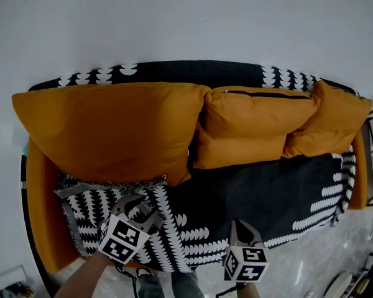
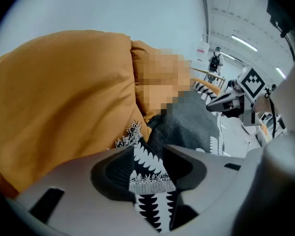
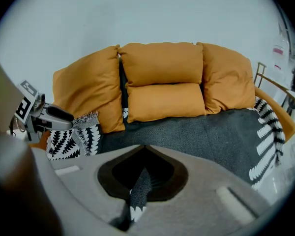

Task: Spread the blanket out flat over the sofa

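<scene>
Four plump orange cushions [image 1: 112, 129] — fringed, scallop-patterned woven blanket [image 1: 255, 194] beneath.

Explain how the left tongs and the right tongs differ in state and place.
The left tongs stand open with the fringed edge of the blanket loose between them; the right tongs are shut on a fold of it. The left tongs are at the rumpled patterned end beside the large cushion; the right tongs at the flat dark part's front edge. Both point down.
</scene>
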`<state>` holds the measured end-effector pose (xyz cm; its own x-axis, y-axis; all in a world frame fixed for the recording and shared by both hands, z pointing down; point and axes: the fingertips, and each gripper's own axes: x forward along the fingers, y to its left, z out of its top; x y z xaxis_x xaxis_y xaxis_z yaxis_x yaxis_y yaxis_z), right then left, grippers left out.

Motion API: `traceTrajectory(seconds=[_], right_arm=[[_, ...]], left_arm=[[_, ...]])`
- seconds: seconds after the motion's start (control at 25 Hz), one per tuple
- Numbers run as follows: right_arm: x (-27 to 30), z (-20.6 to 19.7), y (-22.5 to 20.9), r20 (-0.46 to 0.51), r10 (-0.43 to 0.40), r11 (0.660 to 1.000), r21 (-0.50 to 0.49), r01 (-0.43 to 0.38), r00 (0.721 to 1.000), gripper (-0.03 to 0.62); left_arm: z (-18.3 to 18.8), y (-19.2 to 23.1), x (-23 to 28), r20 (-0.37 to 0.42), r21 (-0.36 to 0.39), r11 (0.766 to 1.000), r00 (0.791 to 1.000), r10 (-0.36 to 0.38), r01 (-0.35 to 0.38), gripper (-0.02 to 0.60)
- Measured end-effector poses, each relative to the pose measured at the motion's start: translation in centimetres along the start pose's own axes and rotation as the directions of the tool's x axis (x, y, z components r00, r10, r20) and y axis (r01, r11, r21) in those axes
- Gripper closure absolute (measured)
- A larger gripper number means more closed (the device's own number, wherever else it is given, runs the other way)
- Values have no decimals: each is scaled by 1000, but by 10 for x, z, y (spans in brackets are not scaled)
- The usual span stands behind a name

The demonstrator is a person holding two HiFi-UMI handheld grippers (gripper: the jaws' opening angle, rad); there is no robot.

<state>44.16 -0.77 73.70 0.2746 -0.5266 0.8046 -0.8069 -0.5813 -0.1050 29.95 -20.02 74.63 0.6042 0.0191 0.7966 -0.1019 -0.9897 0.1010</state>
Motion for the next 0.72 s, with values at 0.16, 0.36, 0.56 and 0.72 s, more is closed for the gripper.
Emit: traceTrajectory(seconds=[0.16,0.36,0.56,0.72], right_arm=[[3,-1,-5,-7,-7,1000,-5,7,1000,589],[5,-4,-18,-5,-28,1000,13,28,1000,589],[5,-8,-30,-11,-41,999,30,42,999,589],[7,-10,-37,-15,-49,998,48,50,999,589]], left_arm=[[11,12,16,-41,111,994,999,21,-16,400],[17,26,37,-74,132,991,997,28,-18,400],[17,27,51,-116,229,973,992,46,-18,400],[19,23,63,-147,308,951,988,46,1,407]])
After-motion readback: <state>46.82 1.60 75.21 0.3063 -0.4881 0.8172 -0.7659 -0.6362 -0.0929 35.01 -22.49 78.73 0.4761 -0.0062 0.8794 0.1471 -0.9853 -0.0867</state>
